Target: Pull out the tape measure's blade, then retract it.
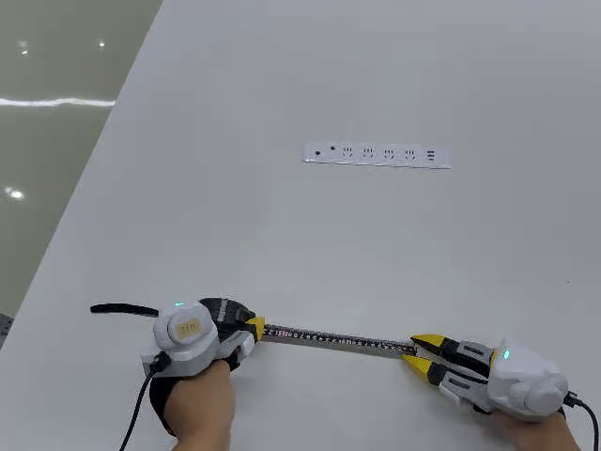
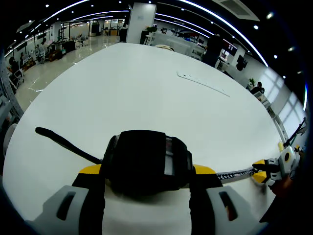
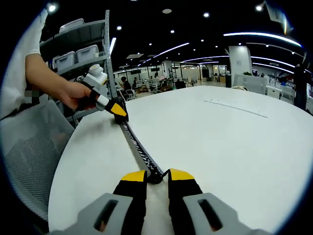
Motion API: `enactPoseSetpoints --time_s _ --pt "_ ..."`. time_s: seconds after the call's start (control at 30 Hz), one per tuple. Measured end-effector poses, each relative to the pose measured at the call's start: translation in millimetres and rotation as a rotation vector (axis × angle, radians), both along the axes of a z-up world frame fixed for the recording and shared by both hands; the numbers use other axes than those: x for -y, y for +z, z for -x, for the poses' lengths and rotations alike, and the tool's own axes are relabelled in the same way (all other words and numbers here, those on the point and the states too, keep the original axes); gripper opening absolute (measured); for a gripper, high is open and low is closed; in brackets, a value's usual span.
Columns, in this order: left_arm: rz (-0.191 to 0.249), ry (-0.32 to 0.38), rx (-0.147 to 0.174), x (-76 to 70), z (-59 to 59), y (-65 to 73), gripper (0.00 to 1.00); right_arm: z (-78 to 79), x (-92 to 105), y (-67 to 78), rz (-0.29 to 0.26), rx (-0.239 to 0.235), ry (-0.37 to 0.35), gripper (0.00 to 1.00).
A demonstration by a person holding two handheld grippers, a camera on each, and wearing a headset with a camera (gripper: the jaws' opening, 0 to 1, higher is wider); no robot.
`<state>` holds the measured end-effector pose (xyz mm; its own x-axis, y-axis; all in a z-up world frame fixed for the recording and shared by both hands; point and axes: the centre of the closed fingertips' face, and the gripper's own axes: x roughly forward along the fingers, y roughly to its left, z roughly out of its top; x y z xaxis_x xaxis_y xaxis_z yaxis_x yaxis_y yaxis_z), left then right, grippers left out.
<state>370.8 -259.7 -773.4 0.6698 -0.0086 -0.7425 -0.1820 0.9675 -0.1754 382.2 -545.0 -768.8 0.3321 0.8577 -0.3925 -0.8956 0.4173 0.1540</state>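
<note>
A black tape measure case point(image 2: 146, 161) sits clamped between the yellow-tipped jaws of my left gripper point(image 1: 246, 329) at the near left of the white table point(image 1: 357, 244). Its black wrist strap point(image 1: 122, 308) trails off to the left. The blade point(image 1: 333, 338) runs out to the right, flat just above the tabletop. My right gripper point(image 1: 413, 352) is shut on the blade's end point(image 3: 155, 177); in the right gripper view the blade point(image 3: 137, 147) stretches away to the left gripper point(image 3: 117, 110).
A white power strip point(image 1: 377, 154) lies flat at the middle of the table, well beyond both grippers. The table's left edge point(image 1: 84, 178) drops to a shiny floor. Shelving with bins point(image 3: 78, 44) stands behind the person.
</note>
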Motion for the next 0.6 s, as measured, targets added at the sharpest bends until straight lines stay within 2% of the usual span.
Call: enactPoseSetpoints --time_s 0.13,0.17,0.2,0.23,0.27,0.33,0.37,0.4,0.43,0.5,0.53,0.6 --pt "-0.001 -0.001 -0.001 0.3 0.2 0.3 0.68 -0.6 0.1 -0.7 -0.05 -0.095 -0.009 0.16" --pt "-0.001 -0.002 -0.001 0.3 0.1 0.3 0.68 -0.3 -0.2 -0.5 -0.071 -0.132 -0.013 0.16" --pt "-0.002 -0.002 -0.001 0.4 0.1 0.3 0.68 -2.1 1.0 -1.4 -0.068 -0.12 -0.004 0.16" --pt "-0.002 -0.001 -0.001 0.5 0.1 0.3 0.68 -2.2 0.6 -1.6 -0.073 -0.128 -0.002 0.16" --pt "-0.003 -0.002 -0.002 0.5 0.1 0.4 0.68 0.6 -1.0 0.2 -0.102 -0.184 -0.01 0.16" --pt "-0.003 -0.002 -0.001 0.7 0.0 0.5 0.68 -2.1 0.1 -1.4 -0.105 -0.185 -0.008 0.16" --pt "-0.004 -0.004 -0.001 0.8 -0.1 0.6 0.68 -1.2 -0.2 -1.9 -0.124 -0.232 -0.015 0.17" --pt "-0.004 -0.005 -0.001 0.8 -0.1 0.6 0.68 -0.4 -0.3 -2.0 -0.131 -0.246 -0.017 0.17" --pt "-0.004 -0.005 -0.001 0.8 -0.2 0.6 0.68 -0.3 -0.3 -1.4 -0.135 -0.241 -0.008 0.17" --pt "-0.005 -0.007 -0.002 0.8 -0.2 0.6 0.68 0.3 -0.3 -0.6 -0.147 -0.277 -0.013 0.17" --pt "-0.005 -0.007 -0.002 0.8 -0.2 0.6 0.68 1.4 -0.4 -0.7 -0.139 -0.263 -0.004 0.17" --pt "-0.007 -0.008 -0.001 0.9 -0.1 0.6 0.68 2.2 -0.4 0.0 -0.149 -0.282 -0.002 0.17"
